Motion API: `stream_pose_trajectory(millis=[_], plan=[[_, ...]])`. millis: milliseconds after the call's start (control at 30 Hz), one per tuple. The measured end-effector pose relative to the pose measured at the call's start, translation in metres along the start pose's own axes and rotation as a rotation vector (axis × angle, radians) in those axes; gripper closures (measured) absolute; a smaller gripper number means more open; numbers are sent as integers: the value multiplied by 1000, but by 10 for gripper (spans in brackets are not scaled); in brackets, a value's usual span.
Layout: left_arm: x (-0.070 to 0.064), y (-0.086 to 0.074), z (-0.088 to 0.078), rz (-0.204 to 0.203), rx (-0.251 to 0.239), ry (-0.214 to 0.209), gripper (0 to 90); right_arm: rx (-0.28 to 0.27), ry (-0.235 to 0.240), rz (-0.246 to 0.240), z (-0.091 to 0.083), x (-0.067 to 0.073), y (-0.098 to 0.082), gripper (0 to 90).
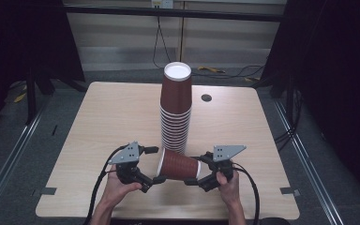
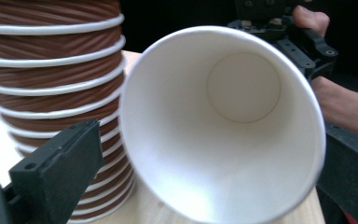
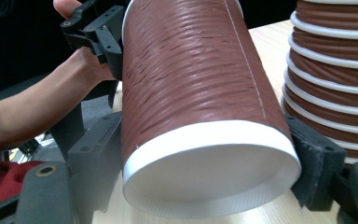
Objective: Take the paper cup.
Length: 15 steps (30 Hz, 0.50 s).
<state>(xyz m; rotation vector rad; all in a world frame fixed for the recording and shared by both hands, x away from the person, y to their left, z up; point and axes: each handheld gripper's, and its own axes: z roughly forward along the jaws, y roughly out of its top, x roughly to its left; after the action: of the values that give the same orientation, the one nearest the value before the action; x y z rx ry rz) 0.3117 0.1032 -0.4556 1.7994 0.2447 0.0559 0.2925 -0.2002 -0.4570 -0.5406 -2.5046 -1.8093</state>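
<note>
Cup (image 1: pixel 179 165) lies on its side just in front of the cup stack (image 1: pixel 176 110), its long axis running between our grippers: left gripper (image 1: pixel 153 165) spread around its mouth, right gripper (image 1: pixel 193 171) pinching its base end.

Bright lit tabletop, dark surroundings, soft close-up blur, faint shadows

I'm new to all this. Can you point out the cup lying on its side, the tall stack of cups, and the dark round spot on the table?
Sideways cup (image 1: pixel 180 165), high view, its brown wall.
Cup stack (image 1: pixel 176 112), high view, mid-stack.
Dark round spot (image 1: pixel 206 98), high view, its centre.
</note>
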Motion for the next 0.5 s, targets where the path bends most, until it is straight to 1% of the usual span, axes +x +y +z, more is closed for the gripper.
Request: stream_pose_trajectory(millis=[133, 167, 200, 233, 267, 300, 367, 400, 500], plan=[[0, -1, 4, -3, -3, -16, 2, 9, 10, -5, 2, 1, 1, 221], [-1, 0, 5, -5, -1, -9, 4, 11, 11, -7, 3, 1, 1, 221], [0, 0, 6, -7, -8, -25, 4, 12, 11, -6, 3, 1, 1, 221], [0, 0, 7, -10, -11, -29, 8, 13, 10, -7, 3, 1, 1, 221], [-1, 0, 7, -8, -11, -17, 14, 13, 10, -7, 3, 1, 1, 221], [0, 0, 8, -8, -19, -33, 13, 13, 13, -8, 4, 1, 1, 221], [-1, 1, 10, -12, -21, -32, 7, 16, 15, -9, 5, 1, 1, 221], [-2, 1, 11, -8, -9, -19, 5, 20, 17, -12, 5, 1, 1, 221], [-1, 0, 11, -17, -20, -32, 1, 21, 18, -14, 6, 1, 1, 221]])
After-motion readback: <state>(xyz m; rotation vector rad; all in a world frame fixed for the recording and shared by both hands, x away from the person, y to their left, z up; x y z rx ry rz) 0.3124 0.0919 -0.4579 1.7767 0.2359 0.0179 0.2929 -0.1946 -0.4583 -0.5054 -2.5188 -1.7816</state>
